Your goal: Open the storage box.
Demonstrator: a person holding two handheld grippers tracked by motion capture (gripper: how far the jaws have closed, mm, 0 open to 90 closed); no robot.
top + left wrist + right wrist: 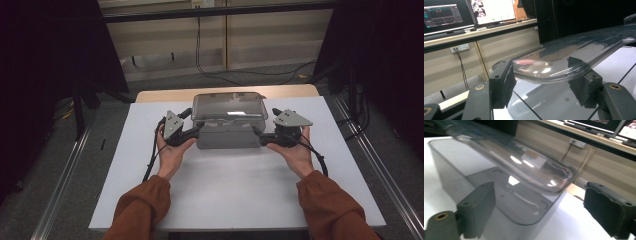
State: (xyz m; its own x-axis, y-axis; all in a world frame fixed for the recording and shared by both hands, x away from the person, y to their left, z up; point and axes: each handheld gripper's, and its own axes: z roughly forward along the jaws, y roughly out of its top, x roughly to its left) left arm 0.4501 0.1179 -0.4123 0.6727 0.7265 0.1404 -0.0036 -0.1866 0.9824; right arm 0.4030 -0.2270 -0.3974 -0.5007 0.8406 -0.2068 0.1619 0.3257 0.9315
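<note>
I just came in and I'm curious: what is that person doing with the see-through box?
A person holds a gripper in each hand at a clear plastic box on a white table. The left gripper is clamped on one end of the box's clear lid. The right gripper is open at the other end, its pads not touching the lid. The lid sits a bit above the box.

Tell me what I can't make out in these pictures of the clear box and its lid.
- Box contents: high view, glare on the smoky lid hides them.
- Left gripper contact: left gripper view, the lid's edge lies between the pads; pressing is unclear.
- Monitor text: left gripper view, too small.
- Lid's far end: right gripper view, blurred.
</note>
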